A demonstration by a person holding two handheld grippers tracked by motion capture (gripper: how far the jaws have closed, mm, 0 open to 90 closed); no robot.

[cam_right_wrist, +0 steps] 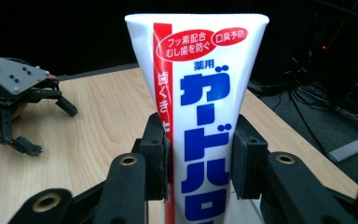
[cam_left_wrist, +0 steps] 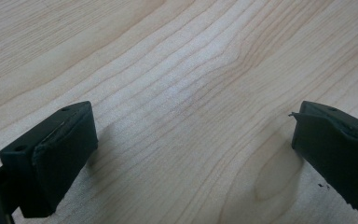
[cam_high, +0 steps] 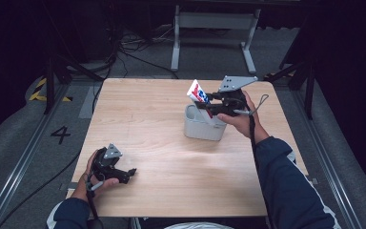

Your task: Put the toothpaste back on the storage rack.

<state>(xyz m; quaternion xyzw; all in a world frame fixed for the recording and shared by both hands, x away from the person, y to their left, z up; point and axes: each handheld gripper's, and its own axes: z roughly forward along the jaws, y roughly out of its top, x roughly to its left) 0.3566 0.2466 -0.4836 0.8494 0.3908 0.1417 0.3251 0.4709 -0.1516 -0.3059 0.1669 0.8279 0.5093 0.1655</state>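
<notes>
Two pads of the right gripper (cam_right_wrist: 199,163) were pressed against opposite sides of the toothpaste tube (cam_right_wrist: 200,116), pinching it near mid-length. The tube's lower end was cut off by the bottom edge of the right gripper view, so its cap could not be made out. In the high view the tube (cam_high: 198,93) stood tilted above the grey bin (cam_high: 196,128), its crimped end up and leaning away from the right gripper (cam_high: 208,106); whether its lower end sat inside the bin or just above the rim could not be told, because the jaws and the bin wall covered that part. The right hand (cam_high: 240,119) lay just beside the bin on its right and hid part of the bin's right wall.

The left gripper (cam_high: 132,172) lay on the table (cam_high: 147,114), well apart from the bin, toward the near left corner. Its jaws were spread wide over bare wood, with nothing between the pads (cam_left_wrist: 60,165). The left hand (cam_high: 95,174) partly covered the gripper body.

Beyond the table, past the bin, the floor held cables (cam_high: 128,47) and a grey frame leg (cam_high: 175,40); darkness concealed everything farther back.
</notes>
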